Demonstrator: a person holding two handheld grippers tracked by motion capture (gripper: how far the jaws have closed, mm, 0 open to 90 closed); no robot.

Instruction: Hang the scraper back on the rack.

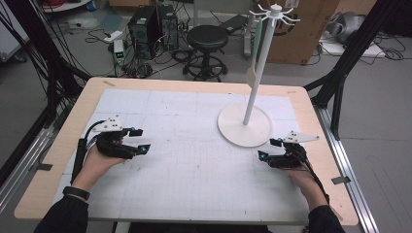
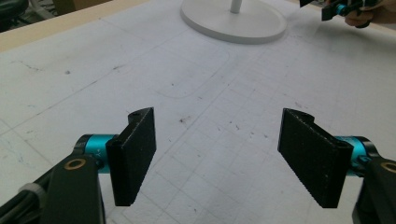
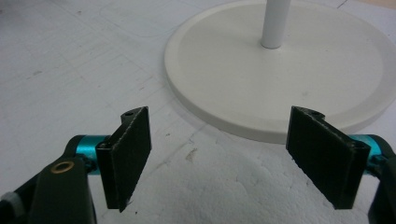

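Stand upright between 2 released claws

Stand [image 1: 244,124] of plain white sits on the right half of the tabletop [image 1: 68,126]: a round flat base, a thin pole rising from its middle, and a ring of short hooks [image 1: 274,13] at the top. Its long axis runs straight up, leaning very slightly right in the high view. A pale, flat, long-handled utensil [image 1: 253,63] hangs from a hook beside the pole, handle up, blade down. A white gridded mat [image 1: 194,160] covers most of the tabletop under the base. Right claw [image 1: 271,149] lies just beside the base's near right edge, jaws spread apart with nothing between them, facing the base. Left claw [image 1: 140,140] rests well apart on the left of the mat, jaws likewise spread and empty, pointing right.
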